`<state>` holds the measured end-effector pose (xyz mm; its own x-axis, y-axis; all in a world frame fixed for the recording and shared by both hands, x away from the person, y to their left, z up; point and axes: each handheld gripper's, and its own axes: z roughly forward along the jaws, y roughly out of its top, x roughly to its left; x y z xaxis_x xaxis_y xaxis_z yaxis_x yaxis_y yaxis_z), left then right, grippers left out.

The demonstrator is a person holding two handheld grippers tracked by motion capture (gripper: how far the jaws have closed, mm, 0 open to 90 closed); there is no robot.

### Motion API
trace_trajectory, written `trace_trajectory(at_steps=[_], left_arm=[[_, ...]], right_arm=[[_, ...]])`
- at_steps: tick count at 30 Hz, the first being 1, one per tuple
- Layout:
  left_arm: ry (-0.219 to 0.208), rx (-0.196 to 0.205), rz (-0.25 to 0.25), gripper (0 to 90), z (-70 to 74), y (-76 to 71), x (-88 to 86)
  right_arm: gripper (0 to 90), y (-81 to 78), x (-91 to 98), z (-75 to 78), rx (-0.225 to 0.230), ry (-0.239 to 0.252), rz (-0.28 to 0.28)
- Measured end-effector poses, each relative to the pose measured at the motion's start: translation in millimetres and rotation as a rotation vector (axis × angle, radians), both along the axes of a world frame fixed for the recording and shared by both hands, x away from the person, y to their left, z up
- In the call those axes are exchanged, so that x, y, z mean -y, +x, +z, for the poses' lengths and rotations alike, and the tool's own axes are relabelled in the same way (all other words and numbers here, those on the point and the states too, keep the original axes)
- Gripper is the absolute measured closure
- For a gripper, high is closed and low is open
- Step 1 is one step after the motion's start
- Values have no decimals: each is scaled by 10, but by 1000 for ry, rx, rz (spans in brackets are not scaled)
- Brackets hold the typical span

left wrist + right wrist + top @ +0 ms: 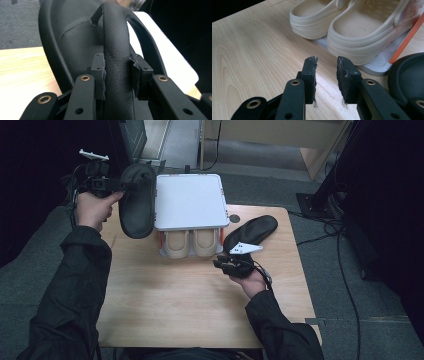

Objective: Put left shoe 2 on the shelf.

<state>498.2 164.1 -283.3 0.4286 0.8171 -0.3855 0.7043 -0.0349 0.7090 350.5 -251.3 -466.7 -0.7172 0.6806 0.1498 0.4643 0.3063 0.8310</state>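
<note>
High view: wooden table [190,305] with a two-tier white shoe rack [189,200] at its far middle; pair of beige clogs [190,242] tucked on the lower shelf, toes toward the person. Left gripper [131,185] raised beside the rack's left edge, gripping a black slipper [137,202] that hangs tilted, sole side away, just beside the rack's top. Left hand [95,209] wrapped round the handle, dark sleeve [75,285] below. Second black slipper [252,231] lying flat on the table right of the rack, near the right gripper [220,263], which rests low at the tabletop with its grey plate on top. Cables [340,250] trailing over the grey floor at right. No writing legible anywhere.

Left gripper view: jaws clamped on the black slipper's [75,40] strap, leather-grained band running up between the pads [98,72]. Slipper's footbed filling the left, white rack top [172,57] behind at right, table [22,72] at left.

Right gripper view: jaws parted, nothing between the pads [310,75], bare table [257,50] under them. Beige clogs [352,27] straight ahead on the rack's [377,66] lower shelf, an orange upright at its right corner. Edge of the second black slipper [407,75] at lower right, just beside the right jaw. No brand marks readable.
</note>
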Motion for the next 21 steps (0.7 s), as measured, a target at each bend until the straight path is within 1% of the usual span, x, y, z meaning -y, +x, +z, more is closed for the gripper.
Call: trace_trajectory(at_steps=[4, 6, 9, 12, 17, 20, 21], left_arm=[[2, 0, -16, 678, 12, 60, 150], [-7, -2, -19, 678, 5, 94, 218], [-18, -3, -23, 678, -6, 147, 308], [-14, -4, -24, 678, -15, 201, 393], [-10, -11, -23, 678, -50, 296, 513], [-5, -20, -26, 678, -87, 343, 584], [-6, -23, -27, 678, -103, 359, 610]], right_arm=[[691, 8, 1, 4, -6, 0, 2], [691, 11, 8, 9, 2, 1, 2], [691, 13, 13, 6, -4, 7, 1], [691, 25, 17, 0, -6, 6, 5], [691, 23, 18, 15, -11, 18, 14], [690, 21, 3, 13, 8, 6, 26], [691, 23, 1, 11, 6, 5, 25]])
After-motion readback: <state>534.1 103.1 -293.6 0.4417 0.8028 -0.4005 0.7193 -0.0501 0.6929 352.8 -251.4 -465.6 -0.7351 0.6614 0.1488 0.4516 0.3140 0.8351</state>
